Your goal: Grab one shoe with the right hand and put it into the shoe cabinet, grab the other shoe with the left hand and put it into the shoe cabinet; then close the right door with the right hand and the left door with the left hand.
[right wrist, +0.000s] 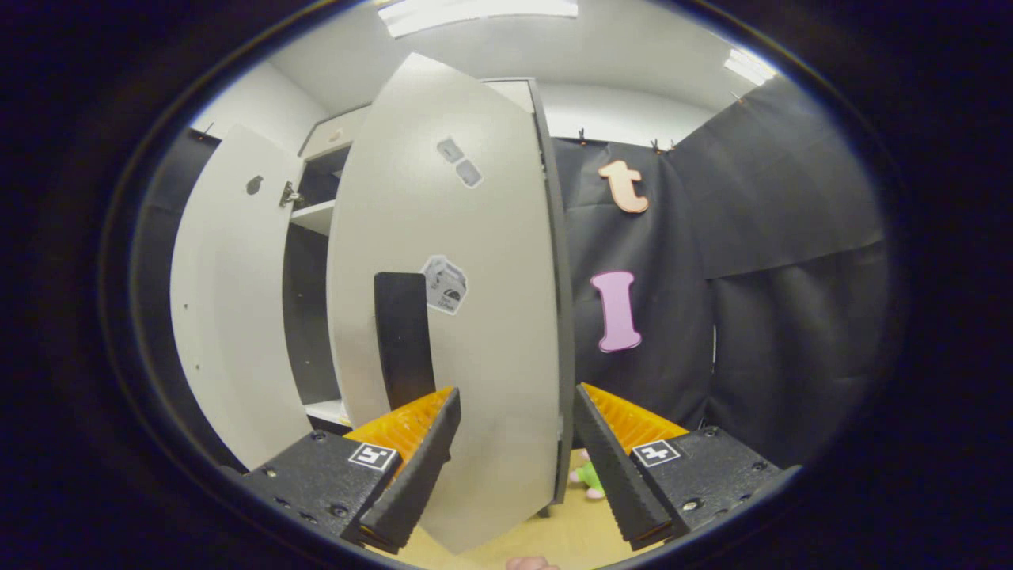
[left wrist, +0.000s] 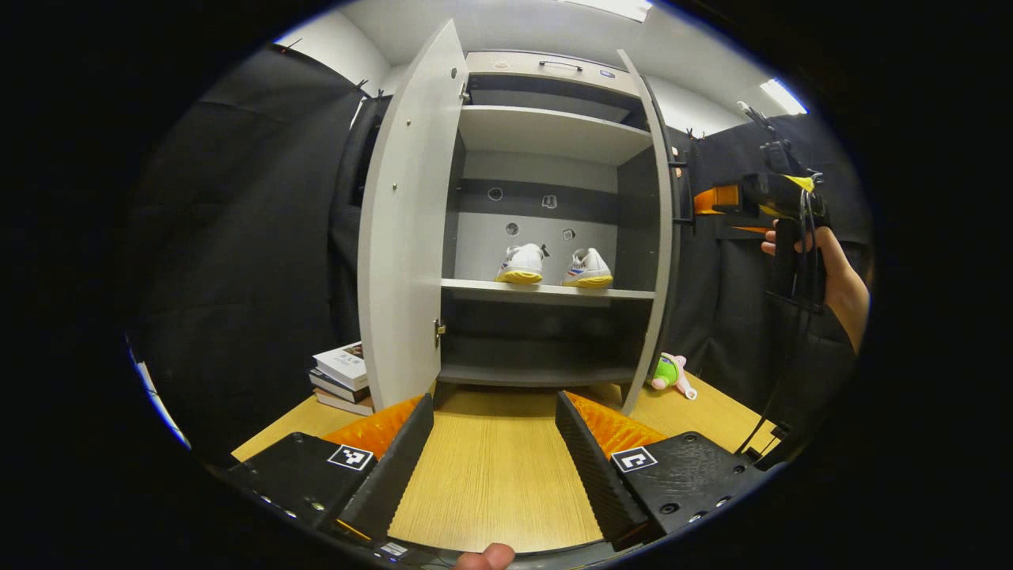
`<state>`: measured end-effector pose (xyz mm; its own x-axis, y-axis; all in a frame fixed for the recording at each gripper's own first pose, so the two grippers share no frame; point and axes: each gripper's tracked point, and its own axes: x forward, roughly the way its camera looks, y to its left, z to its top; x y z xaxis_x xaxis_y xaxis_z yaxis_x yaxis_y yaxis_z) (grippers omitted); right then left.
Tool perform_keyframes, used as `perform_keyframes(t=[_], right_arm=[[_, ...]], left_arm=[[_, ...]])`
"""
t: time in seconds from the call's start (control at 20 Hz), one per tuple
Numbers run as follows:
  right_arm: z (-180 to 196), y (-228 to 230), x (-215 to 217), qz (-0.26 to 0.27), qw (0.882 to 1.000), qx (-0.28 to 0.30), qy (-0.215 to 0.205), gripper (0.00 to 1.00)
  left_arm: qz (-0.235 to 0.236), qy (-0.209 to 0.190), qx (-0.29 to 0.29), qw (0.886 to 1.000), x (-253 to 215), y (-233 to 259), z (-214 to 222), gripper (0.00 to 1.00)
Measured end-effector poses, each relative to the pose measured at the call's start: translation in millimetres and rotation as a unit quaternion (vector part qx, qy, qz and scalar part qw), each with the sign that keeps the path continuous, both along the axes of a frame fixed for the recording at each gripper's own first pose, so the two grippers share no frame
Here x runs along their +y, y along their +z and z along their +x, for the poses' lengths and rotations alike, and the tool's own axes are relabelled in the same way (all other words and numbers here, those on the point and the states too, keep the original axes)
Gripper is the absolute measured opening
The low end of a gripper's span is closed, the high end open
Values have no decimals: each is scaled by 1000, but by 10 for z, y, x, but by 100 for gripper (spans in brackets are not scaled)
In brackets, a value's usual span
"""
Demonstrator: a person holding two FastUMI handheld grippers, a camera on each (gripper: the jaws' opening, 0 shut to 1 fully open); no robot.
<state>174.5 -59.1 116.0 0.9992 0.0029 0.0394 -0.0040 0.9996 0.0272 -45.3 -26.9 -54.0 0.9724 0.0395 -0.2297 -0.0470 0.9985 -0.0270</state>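
White shoes (left wrist: 554, 267) are sitting side by side on the cabinet shelf (left wrist: 546, 291), straight ahead of the left hand-held gripper (left wrist: 495, 455), gaping wide over the table (left wrist: 491, 475). Right hand-held gripper (right wrist: 514, 451), wide too, is straddling the right door (right wrist: 451, 317) edge, w/ left door (left wrist: 407, 222) hanging open.

A wooden surface (left wrist: 491, 467) carries the shoe cabinet (left wrist: 546, 127), a stack of books (left wrist: 342, 378) and a plush toy (left wrist: 671, 372); two white sneakers (left wrist: 554, 266) sit on the cabinet's middle shelf (left wrist: 546, 291)

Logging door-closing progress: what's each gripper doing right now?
Left gripper: open, holding nothing.
Right gripper: open around the right door edge, not clamped.
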Motion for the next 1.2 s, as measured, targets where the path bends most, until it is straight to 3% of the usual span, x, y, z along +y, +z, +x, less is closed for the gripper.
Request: perform_keyframes(t=[0.25, 0.55, 0.85, 1.2], right_arm=[[271, 14, 298, -16, 1000, -4, 9, 94], [469, 52, 408, 7, 1000, -3, 12, 93], [632, 69, 558, -16, 1000, -1, 15, 94], [222, -85, 412, -6, 1000, -6, 18, 95]], left_arm=[[-2, 30, 8, 1000, 244, -57, -58, 94], [-6, 60, 17, 998, 469, -134, -149, 94], [0, 76, 19, 997, 625, -159, -162, 94], [16, 110, 20, 994, 943, -171, -281, 94]])
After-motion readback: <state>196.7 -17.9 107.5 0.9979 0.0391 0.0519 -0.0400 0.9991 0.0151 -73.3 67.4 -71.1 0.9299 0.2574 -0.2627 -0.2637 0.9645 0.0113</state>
